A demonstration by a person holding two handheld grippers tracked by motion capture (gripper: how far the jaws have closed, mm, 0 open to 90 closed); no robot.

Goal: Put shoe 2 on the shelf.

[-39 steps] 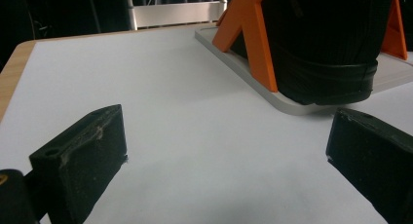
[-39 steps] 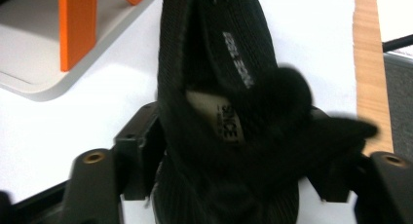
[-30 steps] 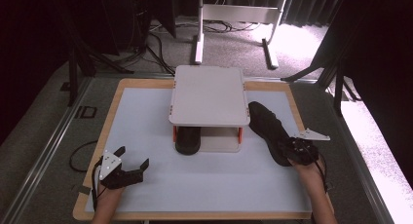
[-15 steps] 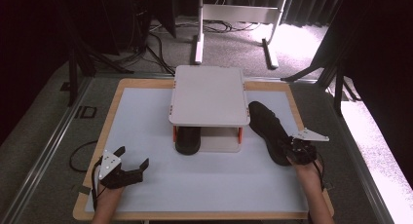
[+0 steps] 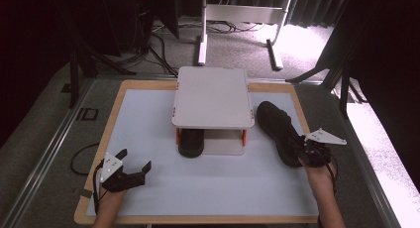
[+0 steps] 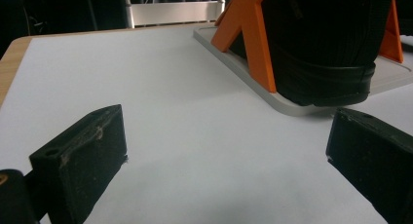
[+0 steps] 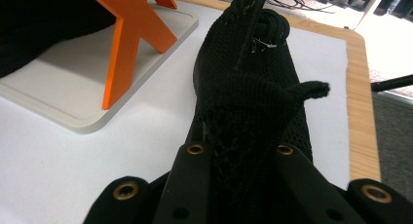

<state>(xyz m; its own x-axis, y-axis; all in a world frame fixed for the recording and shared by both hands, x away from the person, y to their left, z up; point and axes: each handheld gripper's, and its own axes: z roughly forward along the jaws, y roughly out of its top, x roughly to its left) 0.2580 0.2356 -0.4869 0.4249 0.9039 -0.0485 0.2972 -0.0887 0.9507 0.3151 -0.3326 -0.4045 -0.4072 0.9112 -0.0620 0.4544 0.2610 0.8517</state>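
Right claw [image 7: 237, 153] pinching unbranded black shoe [image 7: 248, 78].

We hold our left gripper [image 5: 130, 168] at about seven o'clock on the table, low over the surface, its jaws spread wide with nothing between them, our left hand [image 5: 106, 200] behind it. Our right gripper [image 5: 303, 149] sits at about four o'clock, its jaws having just closed, now clamped tight on the heel of the black shoe [image 5: 277, 129], wrist straight behind.
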